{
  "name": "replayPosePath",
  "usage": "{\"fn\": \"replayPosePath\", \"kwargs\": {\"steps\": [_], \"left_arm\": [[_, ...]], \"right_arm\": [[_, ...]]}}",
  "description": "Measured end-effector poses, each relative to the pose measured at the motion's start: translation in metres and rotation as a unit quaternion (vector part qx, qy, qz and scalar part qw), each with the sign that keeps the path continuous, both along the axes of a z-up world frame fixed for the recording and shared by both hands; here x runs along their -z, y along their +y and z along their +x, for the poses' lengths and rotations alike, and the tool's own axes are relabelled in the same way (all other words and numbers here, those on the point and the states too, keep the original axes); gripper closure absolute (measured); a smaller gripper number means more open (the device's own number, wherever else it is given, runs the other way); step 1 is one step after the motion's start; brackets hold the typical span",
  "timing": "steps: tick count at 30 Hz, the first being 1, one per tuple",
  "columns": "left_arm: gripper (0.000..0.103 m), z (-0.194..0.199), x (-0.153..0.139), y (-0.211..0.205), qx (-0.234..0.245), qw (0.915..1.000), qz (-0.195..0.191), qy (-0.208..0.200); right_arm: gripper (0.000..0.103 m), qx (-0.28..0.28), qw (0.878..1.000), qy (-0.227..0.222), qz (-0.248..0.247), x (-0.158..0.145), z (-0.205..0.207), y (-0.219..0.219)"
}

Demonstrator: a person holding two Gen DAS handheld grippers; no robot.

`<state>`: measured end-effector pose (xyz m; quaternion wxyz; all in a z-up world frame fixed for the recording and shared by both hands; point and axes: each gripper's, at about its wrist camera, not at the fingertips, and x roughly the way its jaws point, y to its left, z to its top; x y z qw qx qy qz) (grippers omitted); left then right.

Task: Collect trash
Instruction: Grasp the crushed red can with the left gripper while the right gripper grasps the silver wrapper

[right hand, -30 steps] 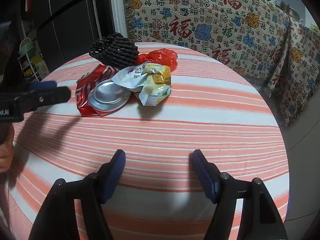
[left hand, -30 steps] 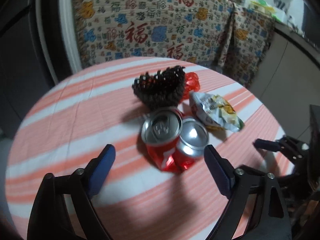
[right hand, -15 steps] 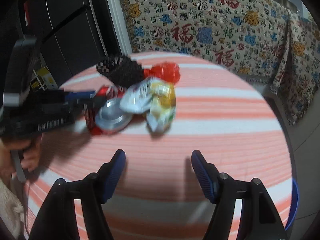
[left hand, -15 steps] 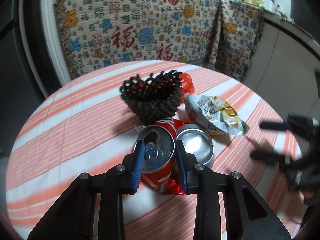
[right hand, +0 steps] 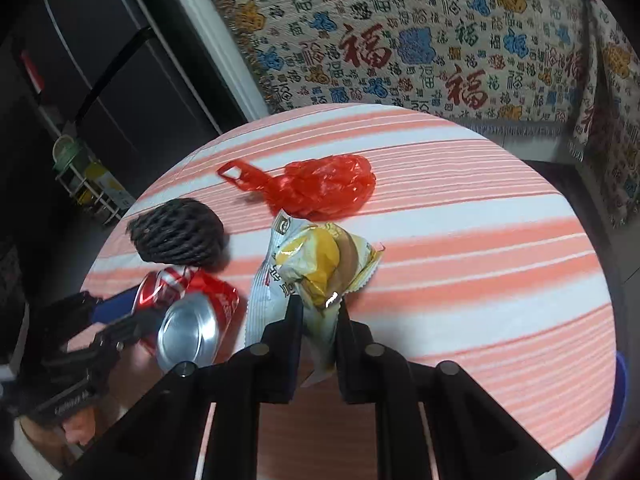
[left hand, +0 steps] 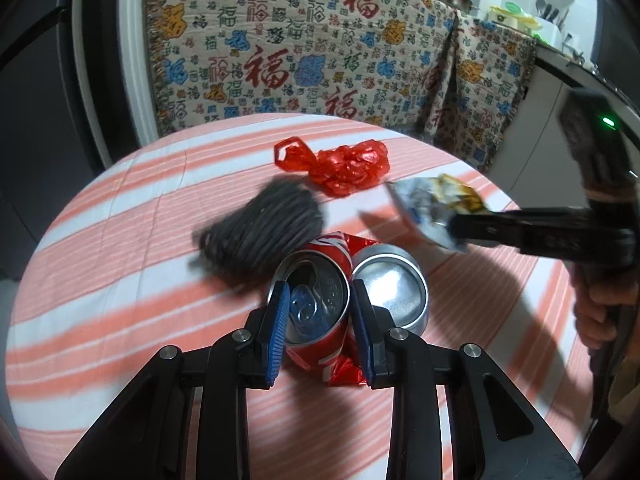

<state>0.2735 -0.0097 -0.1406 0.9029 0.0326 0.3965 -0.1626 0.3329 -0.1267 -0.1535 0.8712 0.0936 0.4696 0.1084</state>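
Observation:
My left gripper [left hand: 318,312] is shut on a crushed red soda can [left hand: 316,312], its open top facing the camera; the can also shows in the right wrist view [right hand: 188,316]. My right gripper [right hand: 318,312] is shut on a white and yellow snack wrapper [right hand: 312,264], which shows at the right in the left wrist view [left hand: 432,208]. A black foam net [left hand: 260,232] lies just beyond the can [right hand: 178,236]. A crumpled red plastic bag [left hand: 340,164] lies further back [right hand: 320,192].
All the trash lies on a round table with an orange and white striped cloth [left hand: 120,240]. A patterned blanket [left hand: 300,52] hangs behind it. A dark fridge [right hand: 100,60] and a small rack stand at the left. A blue rim [right hand: 618,400] shows beside the table's right edge.
My left gripper closed on the soda can a moment ago and still holds it. My right gripper moved in and shut on the snack wrapper. The black net has shifted left and looks blurred.

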Motion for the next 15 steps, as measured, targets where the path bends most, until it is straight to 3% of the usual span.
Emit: {"fn": "replayPosePath", "kwargs": {"steps": [7, 15], "left_arm": [[0.073, -0.033, -0.012, 0.004, -0.023, 0.9996, -0.015, -0.007], [0.073, -0.083, -0.024, -0.005, -0.043, 0.9987, 0.008, -0.026]], "right_arm": [[0.089, -0.016, 0.999, -0.027, -0.033, -0.026, -0.062, -0.008], [0.089, -0.032, 0.998, -0.030, -0.038, -0.031, -0.117, -0.019]]}}
